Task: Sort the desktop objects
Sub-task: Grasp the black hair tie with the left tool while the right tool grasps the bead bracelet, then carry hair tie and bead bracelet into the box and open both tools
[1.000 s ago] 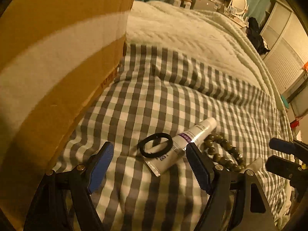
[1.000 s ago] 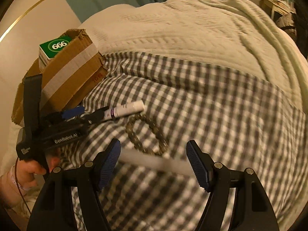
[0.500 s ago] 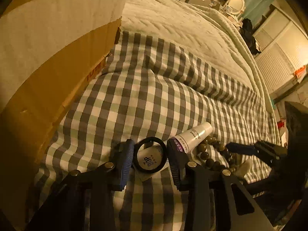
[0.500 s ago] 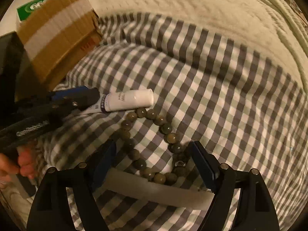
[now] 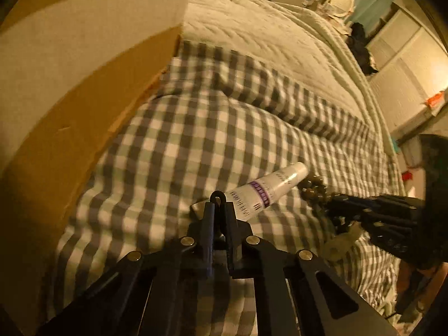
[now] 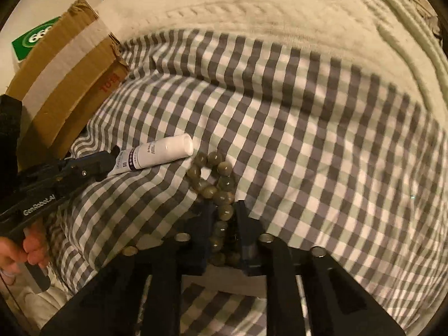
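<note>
My left gripper [image 5: 218, 210] is shut on the black hair tie [image 5: 217, 196], whose squeezed loop sticks out past the fingertips, just above the checked cloth [image 5: 179, 151]. The white tube [image 5: 268, 187] with a purple band lies right beside it. My right gripper [image 6: 222, 218] is shut on the olive bead bracelet [image 6: 215, 179]; the loop is bunched between the fingers and trails forward on the cloth [image 6: 308, 140]. The white tube [image 6: 159, 155] lies left of the beads, with the left gripper [image 6: 112, 154] at its tail end.
A taped cardboard box [image 5: 70, 84] stands close on the left; it also shows in the right wrist view [image 6: 67, 84] with a green-and-white carton [image 6: 33, 37] behind. A cream quilt [image 6: 280, 8] covers the bed beyond the cloth. A pale strip [image 5: 338, 240] lies under the right gripper.
Both grippers have closed: the left on the hair tie, squeezing it flat, the right on the bead bracelet, bunching its loop. Both have moved down and forward to the objects.
</note>
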### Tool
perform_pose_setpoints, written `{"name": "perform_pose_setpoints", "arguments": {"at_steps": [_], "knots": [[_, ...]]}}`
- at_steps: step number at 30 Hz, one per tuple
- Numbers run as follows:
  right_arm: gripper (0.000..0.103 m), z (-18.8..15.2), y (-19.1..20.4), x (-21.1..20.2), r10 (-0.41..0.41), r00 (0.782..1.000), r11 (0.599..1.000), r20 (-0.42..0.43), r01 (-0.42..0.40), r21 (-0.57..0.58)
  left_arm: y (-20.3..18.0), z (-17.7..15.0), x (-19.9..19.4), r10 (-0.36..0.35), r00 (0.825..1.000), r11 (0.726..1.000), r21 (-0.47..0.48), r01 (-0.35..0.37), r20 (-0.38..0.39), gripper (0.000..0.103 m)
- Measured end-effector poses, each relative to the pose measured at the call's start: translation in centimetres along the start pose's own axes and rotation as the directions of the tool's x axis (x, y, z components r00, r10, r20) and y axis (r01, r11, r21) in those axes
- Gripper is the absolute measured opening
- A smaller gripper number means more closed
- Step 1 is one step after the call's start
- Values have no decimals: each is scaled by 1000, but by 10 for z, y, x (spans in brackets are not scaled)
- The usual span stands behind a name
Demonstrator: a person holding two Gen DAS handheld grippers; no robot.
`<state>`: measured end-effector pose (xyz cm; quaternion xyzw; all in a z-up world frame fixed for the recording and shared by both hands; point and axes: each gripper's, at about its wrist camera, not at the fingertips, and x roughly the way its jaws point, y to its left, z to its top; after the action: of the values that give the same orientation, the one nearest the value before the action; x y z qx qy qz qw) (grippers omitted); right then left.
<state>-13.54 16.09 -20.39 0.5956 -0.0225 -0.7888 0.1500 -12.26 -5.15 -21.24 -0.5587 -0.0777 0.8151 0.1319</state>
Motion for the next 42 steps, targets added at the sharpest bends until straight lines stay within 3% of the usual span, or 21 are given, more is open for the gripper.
{"name": "perform_pose_setpoints", "arguments": {"at_steps": [8,17,25,34,42], "knots": [[11,1,11,-44,-41,995,997,89,47,-63,-17,-8,-22,-1,999,999,46,-2,51,6],[11,-2,20,-76,21,994,999,109,-25,33,-32,-16,-61,-15,993,996,86,5,118,6],[11,-7,61,-121,50,981,999,188,-48,-15,-30,-22,-108,-31,976,996,84,14,214,6],[11,-1,125,-168,98,952,992,290,-69,-107,-5,-17,-175,-20,932,999,50,2,361,6],[11,20,190,-199,149,920,976,363,-77,-206,41,-4,-222,24,885,999,-30,-11,466,6]]}}
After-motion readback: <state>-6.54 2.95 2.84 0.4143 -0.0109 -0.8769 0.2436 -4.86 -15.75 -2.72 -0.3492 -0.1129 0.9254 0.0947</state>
